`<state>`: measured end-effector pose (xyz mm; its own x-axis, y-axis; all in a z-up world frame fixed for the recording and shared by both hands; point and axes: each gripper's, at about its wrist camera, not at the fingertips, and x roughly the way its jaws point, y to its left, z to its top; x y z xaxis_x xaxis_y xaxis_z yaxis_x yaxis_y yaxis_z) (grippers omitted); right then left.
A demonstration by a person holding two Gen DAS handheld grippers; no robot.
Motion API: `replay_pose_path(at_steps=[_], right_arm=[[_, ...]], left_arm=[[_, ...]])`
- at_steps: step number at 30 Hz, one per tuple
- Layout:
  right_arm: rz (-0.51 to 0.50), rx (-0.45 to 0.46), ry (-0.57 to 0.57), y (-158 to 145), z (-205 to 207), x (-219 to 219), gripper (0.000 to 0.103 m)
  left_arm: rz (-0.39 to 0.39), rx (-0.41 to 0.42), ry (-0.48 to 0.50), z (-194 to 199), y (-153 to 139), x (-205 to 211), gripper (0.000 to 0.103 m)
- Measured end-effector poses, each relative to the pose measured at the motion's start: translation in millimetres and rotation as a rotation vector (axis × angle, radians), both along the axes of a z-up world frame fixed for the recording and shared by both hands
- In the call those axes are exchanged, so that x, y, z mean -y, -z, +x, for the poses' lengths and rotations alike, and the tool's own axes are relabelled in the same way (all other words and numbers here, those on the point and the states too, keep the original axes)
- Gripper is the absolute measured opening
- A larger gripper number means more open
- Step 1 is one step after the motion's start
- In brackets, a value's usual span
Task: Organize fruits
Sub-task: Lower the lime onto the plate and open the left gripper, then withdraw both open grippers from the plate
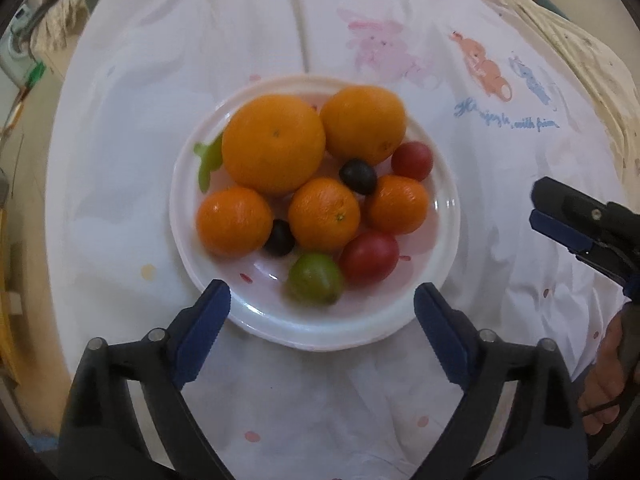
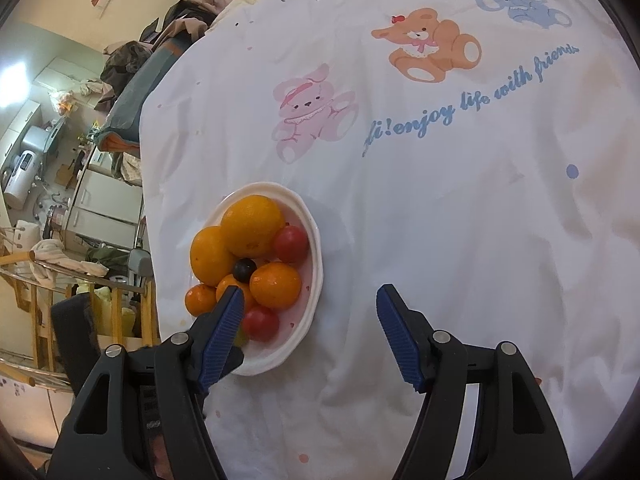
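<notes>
my left claw (image 1: 322, 306) spread wide, empty | right claw (image 2: 310, 312) spread, empty | plate (image 1: 444, 208) heaped: nudging one orange (image 1: 273, 143) may roll tomatoes (image 1: 370, 258) off

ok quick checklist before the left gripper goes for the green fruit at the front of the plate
1. left gripper open, nothing held: ok
2. Lined up on the green fruit, which sits between the fingertips' line: ok
3. Top of the green fruit free: ok; a red tomato sits close beside it.
4. right gripper open, off to the plate's side: ok
5. plate flat on the cloth: ok
6. Where the fruit should go: cannot tell
</notes>
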<state>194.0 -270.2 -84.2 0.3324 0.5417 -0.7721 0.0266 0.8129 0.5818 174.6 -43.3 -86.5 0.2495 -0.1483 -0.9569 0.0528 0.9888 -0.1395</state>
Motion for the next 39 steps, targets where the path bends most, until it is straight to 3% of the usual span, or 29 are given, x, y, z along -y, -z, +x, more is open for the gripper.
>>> replay_pose_path(at_steps=[5,8,9,12,14,17,24,39], right_arm=[[-0.021,0.032,-0.006,-7.3,-6.2,-0.1,0.071],[-0.109,0.103,-0.051,-21.3,-12.8,-7.5,0.071],[-0.126,0.133,-0.065,-27.4,-15.8,-10.3,0.073],[-0.148,0.196,-0.081,-41.7,-25.7,-15.2,0.089],[-0.185,0.240,-0.088,-50.6,-34.9,-19.5,0.090],[-0.206,0.284,-0.123,-58.8,-48.4,-30.4,0.090],[-0.275,0.394,-0.143,-75.3,-86.5,-52.6,0.099],[-0.344,0.489,-0.090,-88.7,-141.1,-69.8,0.103]], left_arm=[[-0.009,0.034,-0.006,-9.3,-12.4,-5.8,0.091],[0.055,0.084,-0.031,-19.3,-23.7,-15.6,0.091],[0.070,0.100,-0.041,-21.8,-27.1,-19.4,0.091],[0.083,0.160,-0.087,-30.4,-42.8,-33.7,0.091],[0.098,0.237,-0.105,-40.1,-57.5,-42.3,0.091],[0.116,0.286,-0.113,-49.7,-68.6,-49.8,0.102],[0.103,0.368,-0.153,-79.1,-88.5,-62.6,0.102],[0.097,0.478,-0.142,-131.5,-105.7,-61.2,0.102]])
